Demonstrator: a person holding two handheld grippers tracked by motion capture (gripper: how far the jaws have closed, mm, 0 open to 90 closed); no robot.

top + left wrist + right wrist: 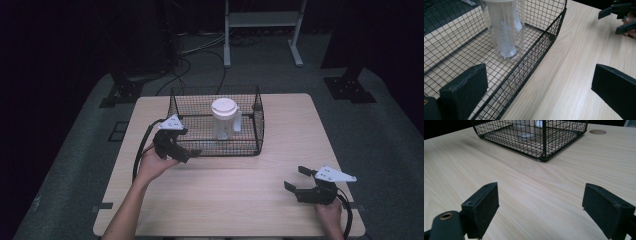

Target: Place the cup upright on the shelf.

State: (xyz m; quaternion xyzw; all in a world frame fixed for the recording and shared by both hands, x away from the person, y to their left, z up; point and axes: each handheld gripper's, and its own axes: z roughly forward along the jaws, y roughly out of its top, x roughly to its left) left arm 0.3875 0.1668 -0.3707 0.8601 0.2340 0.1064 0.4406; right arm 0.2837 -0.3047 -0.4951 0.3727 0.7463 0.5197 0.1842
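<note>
At the lower right of the high view, the right gripper [296, 181] is held low over a pale, wood-grain table [225, 200], its black jaws spread wide with nothing between them. In the right gripper view the same blocky, matt-black jaws are seen apart over bare tabletop, the grain running in long streaks toward a round hole [597, 131] at the upper right.

Left of centre in the high view, the left gripper [192, 151] is held at the near left corner of a black wire-mesh basket [260, 120], its jaws likewise apart and empty. In the left gripper view one jaw is seen over the basket's gridded floor and the other over the table, with the basket's near wall [534, 53] between them.

Inside the rectangular, open-topped basket, near its middle, a clear plastic pitcher [223, 120] is stood upright, its long axis vertical, capped by a round white lid [223, 106]. An inner tube with faint lettering is visible through the pitcher's [505, 27] transparent wall.

Beyond the table, cables [200, 55] and white frame legs [227, 35] are seen on a dark floor.
</note>
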